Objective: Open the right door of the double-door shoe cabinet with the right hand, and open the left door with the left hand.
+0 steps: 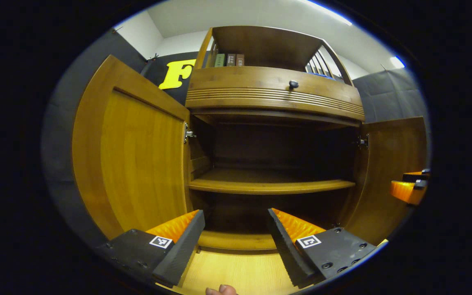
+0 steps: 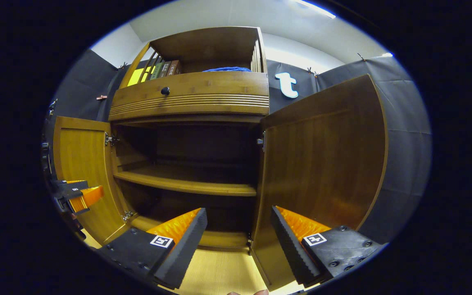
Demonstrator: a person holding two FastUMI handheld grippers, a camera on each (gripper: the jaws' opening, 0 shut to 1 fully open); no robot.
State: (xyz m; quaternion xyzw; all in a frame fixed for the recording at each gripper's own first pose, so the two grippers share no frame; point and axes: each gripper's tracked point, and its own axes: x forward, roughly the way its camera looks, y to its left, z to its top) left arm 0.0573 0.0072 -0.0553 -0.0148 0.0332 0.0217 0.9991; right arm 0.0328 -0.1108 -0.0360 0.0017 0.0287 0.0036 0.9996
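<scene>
1. Shoe cabinet (image 1: pixel 275 104) stands against the booth wall with both doors swung wide; the dark interior is exposed, one shelf (image 1: pixel 271 186) crossing it at mid-height and a bottom board below
2. Left door (image 1: pixel 131 153): in the left gripper view it stands open to the left of the opening, inner face toward the camera, hinge (image 1: pixel 188 134) visible at its upper inner edge. In the right gripper view the same door (image 2: pixel 81 168) shows at the far left
3. Right door (image 2: pixel 322 168): in the right gripper view it is open, inner panel facing the camera, lower edge just above the light wooden floor (image 2: pixel 219 270). In the left gripper view it (image 1: pixel 387 172) stands open at the right side
4. Left gripper (image 1: pixel 236 241): fingers spread apart, nothing between them, pointed at the lower cabinet opening, clear of the left door
5. Right gripper (image 2: pixel 238 241): fingers apart and holding nothing; the right door's hinge-side edge sits in the gap between them in view, farther off; contact cannot be judged
6. Each gripper is also seen from the other camera: the right one (image 1: pixel 410 186) in front of the right door, the left one (image 2: pixel 76 194) in front of the left door
7. Above the doors: drawer front with a dark round knob (image 1: pixel 293 84); upper open shelf holds books (image 1: pixel 228 60) and a blue item (image 2: pixel 228 69)
8. A fingertip (image 1: pixel 221 290) shows at the bottom edge of the left gripper view
</scene>
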